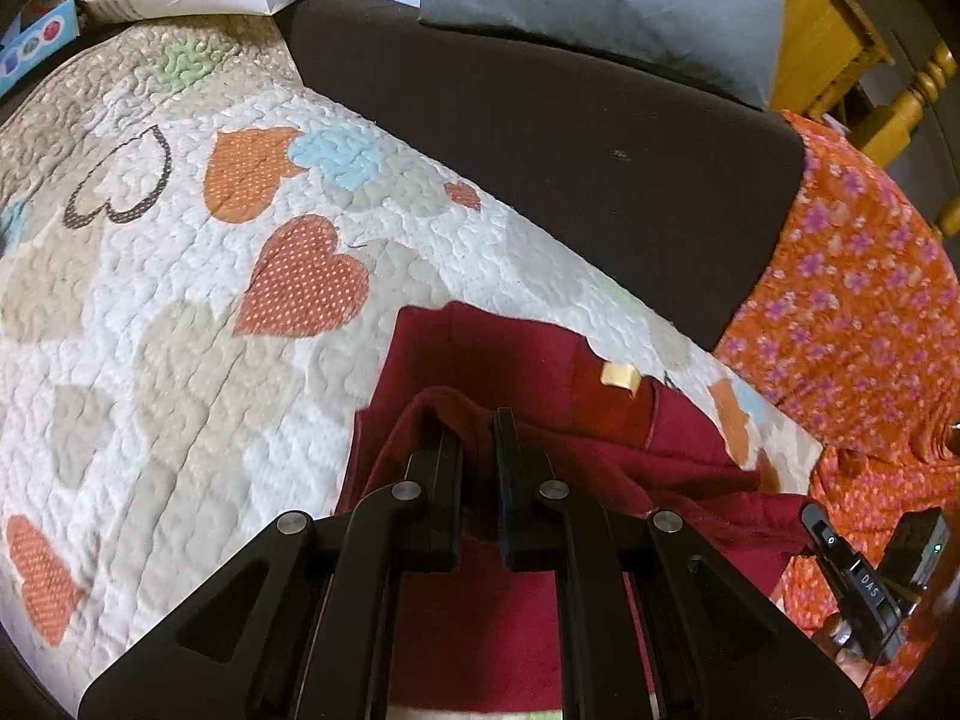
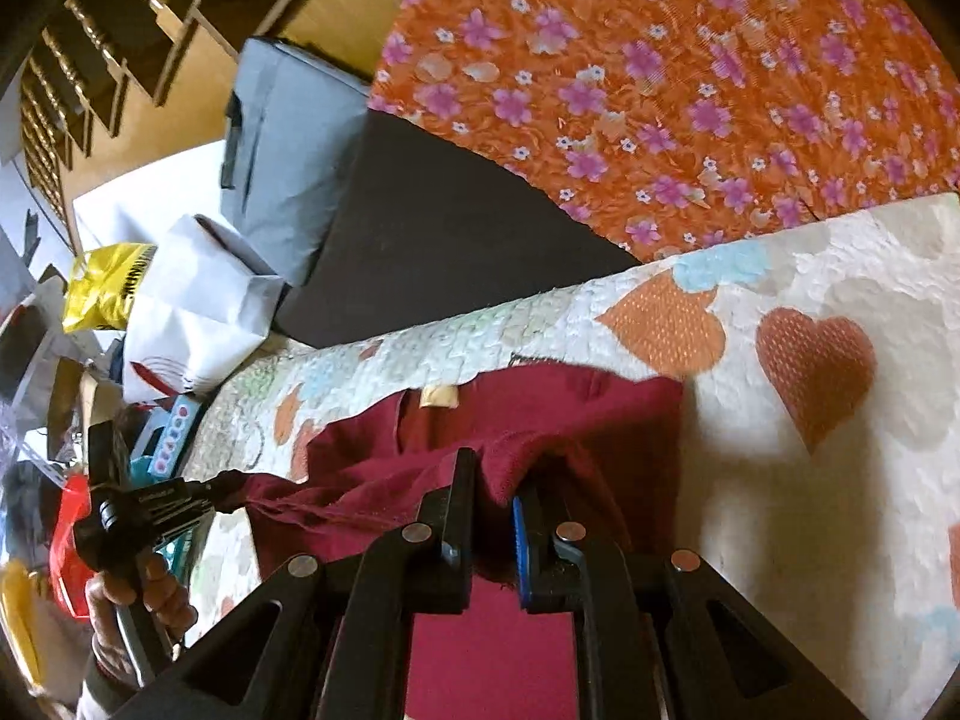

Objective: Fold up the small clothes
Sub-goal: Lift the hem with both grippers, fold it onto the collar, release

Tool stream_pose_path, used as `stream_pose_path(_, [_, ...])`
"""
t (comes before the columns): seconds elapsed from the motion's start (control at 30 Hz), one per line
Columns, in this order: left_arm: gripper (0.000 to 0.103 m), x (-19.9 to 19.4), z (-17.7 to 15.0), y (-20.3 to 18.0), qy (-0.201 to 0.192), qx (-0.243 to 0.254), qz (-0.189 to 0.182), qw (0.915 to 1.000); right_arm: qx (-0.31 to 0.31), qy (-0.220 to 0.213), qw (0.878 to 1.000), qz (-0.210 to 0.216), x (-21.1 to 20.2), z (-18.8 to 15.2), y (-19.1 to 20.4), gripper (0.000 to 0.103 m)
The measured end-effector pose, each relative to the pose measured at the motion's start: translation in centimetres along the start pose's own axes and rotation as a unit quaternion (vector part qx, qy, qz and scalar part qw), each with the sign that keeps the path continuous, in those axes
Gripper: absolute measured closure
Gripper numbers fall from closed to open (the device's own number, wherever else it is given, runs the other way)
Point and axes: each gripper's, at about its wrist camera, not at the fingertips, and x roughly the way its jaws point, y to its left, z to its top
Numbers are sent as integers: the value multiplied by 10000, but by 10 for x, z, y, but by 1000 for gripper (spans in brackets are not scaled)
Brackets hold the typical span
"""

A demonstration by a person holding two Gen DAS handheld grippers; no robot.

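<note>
Heart-patterned quilt [image 1: 180, 360] on bed, white paper bag [image 2: 198, 300] beyond. Maroon garment [image 1: 480, 354] spread on quilt, edge pinched by left gripper [image 1: 477, 420] and right gripper [image 2: 498, 480].

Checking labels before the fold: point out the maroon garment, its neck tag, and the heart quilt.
maroon garment [image 2: 540, 414]: right wrist view, flat upper panel of the cloth.
neck tag [image 1: 621, 375]: left wrist view, middle of the pale tag.
heart quilt [image 1: 180, 360]: left wrist view, bare quilted patch left of the garment.
</note>
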Motion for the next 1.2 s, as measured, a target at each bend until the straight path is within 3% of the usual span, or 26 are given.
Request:
stream_pose_path(0.2, [95,29,20,6,14,-152,-260,9995,281,-161,9994,-92,39,20,-19,94])
stream_pose_path(0.33, [89,44,21,8,196,46,-176,9996,292,149,9989,-343,64,30,-27,81])
stream_pose_path(0.43, [81,40,22,6,167,135,-251,9995,113,-254,9984,-484,48,36,-25,66])
stream_pose_path(0.53, [71,32,23,4,99,100,-360,9993,305,-388,9979,-426,28,38,-28,66])
stream_pose_path(0.63, [52,23,23,2,-74,40,-391,9992,-111,-298,9987,-393,22,28,-10,66])
stream_pose_path(0.67, [40,18,22,1,-239,69,-249,9994,-286,-252,9982,-457,24,23,-3,66])
stream_pose_path(0.7, [37,13,22,0,-424,101,-145,9989,-471,-183,9969,-598,30,18,4,66])
stream_pose_path(0.77, [36,7,22,3,-599,85,-148,9981,-798,-64,9918,-999,45,12,12,66])
stream_pose_path(0.83, [36,10,25,7,-470,31,-212,9987,-1024,59,9839,-1465,62,9,13,66])
stream_pose_path(0.93, [36,16,24,11,-338,-26,-65,9994,-1016,287,9816,-1591,85,16,5,66])
stream_pose_path(1.03, [36,23,21,9,-274,99,23,9996,-967,364,9786,-1782,96,19,-2,96])
stream_pose_path(1.2, [36,41,13,5,-87,197,179,9996,-741,11,9766,-2018,83,36,-11,96])
